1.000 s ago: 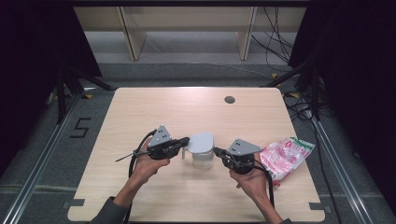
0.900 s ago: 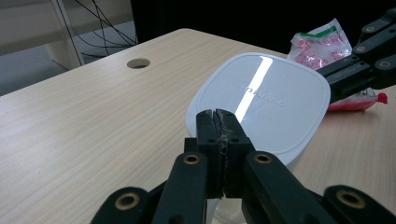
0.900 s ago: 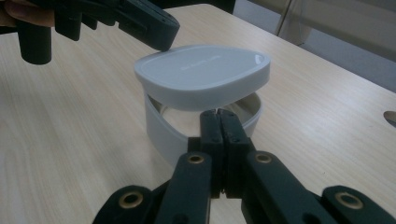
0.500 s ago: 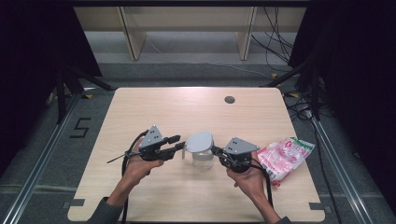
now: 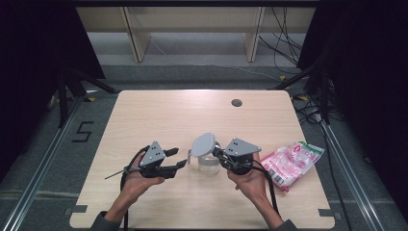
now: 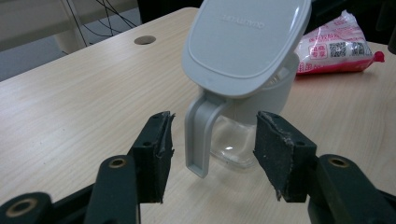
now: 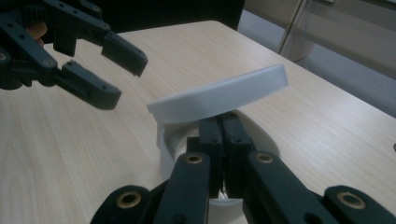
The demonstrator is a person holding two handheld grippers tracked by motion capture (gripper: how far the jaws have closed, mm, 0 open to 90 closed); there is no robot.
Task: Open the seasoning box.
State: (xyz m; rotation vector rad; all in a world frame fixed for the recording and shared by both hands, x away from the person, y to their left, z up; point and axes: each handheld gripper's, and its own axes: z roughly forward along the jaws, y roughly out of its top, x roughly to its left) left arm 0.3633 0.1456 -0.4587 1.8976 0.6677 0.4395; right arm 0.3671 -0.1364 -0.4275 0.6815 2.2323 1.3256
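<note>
A clear jug [image 5: 208, 162] with a white handle [image 6: 198, 135] stands on the table, and its white lid [image 5: 203, 143] is tilted up. My right gripper [image 5: 217, 155] is shut on the jug's rim under the lid [image 7: 219, 95], jaws pressed together [image 7: 222, 130]. My left gripper [image 5: 179, 158] hovers just left of the jug. Its jaws have just been opening and stand apart [image 6: 212, 154]. The handle lies beyond the pads [image 6: 161, 144], untouched by them. The right gripper view also shows the left gripper [image 7: 123, 79], open.
A pink printed bag [image 5: 292, 162] lies on the table to the right of my right hand. A round cable hole [image 5: 236, 102] sits near the table's far edge. Shelving legs and cables stand beyond the table.
My left gripper has opened and drawn back to the left, away from the jug's handle. The lid now tilts up more. The right gripper has stayed put on the jug.
</note>
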